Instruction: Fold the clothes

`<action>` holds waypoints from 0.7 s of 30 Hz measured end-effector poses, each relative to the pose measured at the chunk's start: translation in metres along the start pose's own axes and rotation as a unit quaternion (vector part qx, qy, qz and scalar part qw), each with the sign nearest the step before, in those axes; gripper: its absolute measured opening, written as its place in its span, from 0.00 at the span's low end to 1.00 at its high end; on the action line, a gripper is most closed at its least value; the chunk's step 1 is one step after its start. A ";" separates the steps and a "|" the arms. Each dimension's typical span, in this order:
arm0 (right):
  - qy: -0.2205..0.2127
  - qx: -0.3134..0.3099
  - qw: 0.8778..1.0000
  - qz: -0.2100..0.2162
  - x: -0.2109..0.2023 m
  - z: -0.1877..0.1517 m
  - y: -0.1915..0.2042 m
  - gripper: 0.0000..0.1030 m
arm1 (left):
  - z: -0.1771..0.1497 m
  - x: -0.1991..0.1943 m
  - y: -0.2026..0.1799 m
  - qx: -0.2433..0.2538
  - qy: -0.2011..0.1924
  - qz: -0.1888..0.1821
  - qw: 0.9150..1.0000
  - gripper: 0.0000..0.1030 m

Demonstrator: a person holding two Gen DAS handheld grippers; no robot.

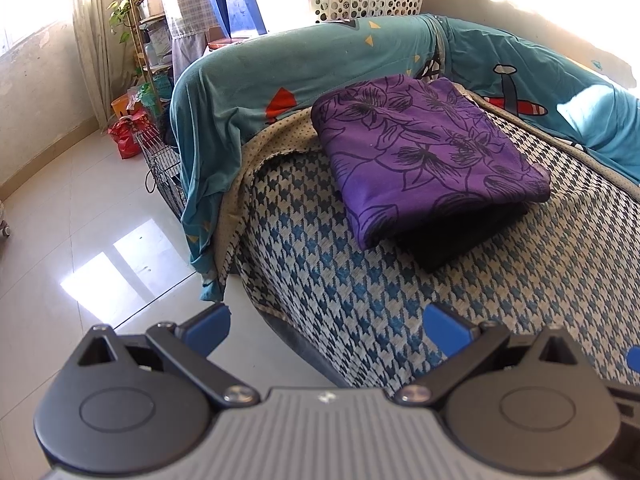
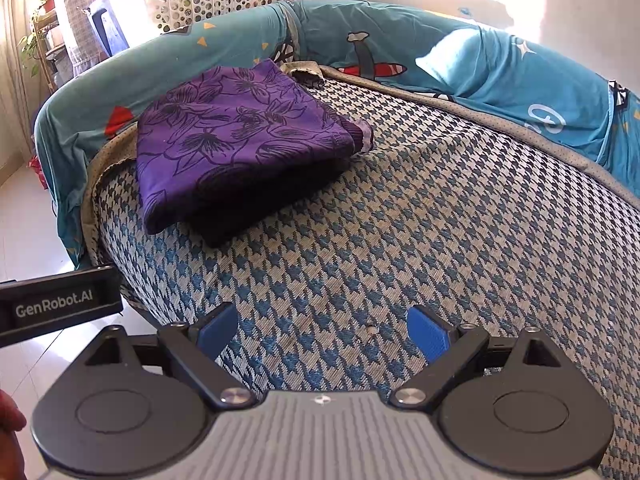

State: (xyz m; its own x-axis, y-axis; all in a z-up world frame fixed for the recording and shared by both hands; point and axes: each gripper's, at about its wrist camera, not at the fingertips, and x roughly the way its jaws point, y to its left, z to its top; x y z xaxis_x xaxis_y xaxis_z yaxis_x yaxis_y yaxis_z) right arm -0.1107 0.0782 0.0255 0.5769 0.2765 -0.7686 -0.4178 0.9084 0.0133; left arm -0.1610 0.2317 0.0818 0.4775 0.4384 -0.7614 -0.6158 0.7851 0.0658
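Purple floral-print garment (image 1: pixel 424 152), black line-drawn flowers, folded into a flat rectangle, lying on top of a folded black garment (image 1: pixel 460 236) whose near edge juts out beneath it, the stack resting on the houndstooth-covered sofa seat near its left armrest

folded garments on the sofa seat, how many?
2. Purple floral garment on top, at the seat's back-left corner; black garment directly under it, only its front edge showing. More could be hidden in the stack.
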 end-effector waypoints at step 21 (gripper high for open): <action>0.000 0.001 1.000 0.000 0.000 0.000 -0.001 0.89 | 0.000 0.000 0.001 -0.002 0.002 0.001 1.000 1.00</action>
State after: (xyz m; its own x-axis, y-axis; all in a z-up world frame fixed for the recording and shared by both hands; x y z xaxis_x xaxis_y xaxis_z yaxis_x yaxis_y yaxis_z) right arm -0.1108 0.0773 0.0255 0.5765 0.2765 -0.7689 -0.4158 0.9093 0.0152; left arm -0.1620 0.2325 0.0819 0.4741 0.4387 -0.7634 -0.6193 0.7825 0.0650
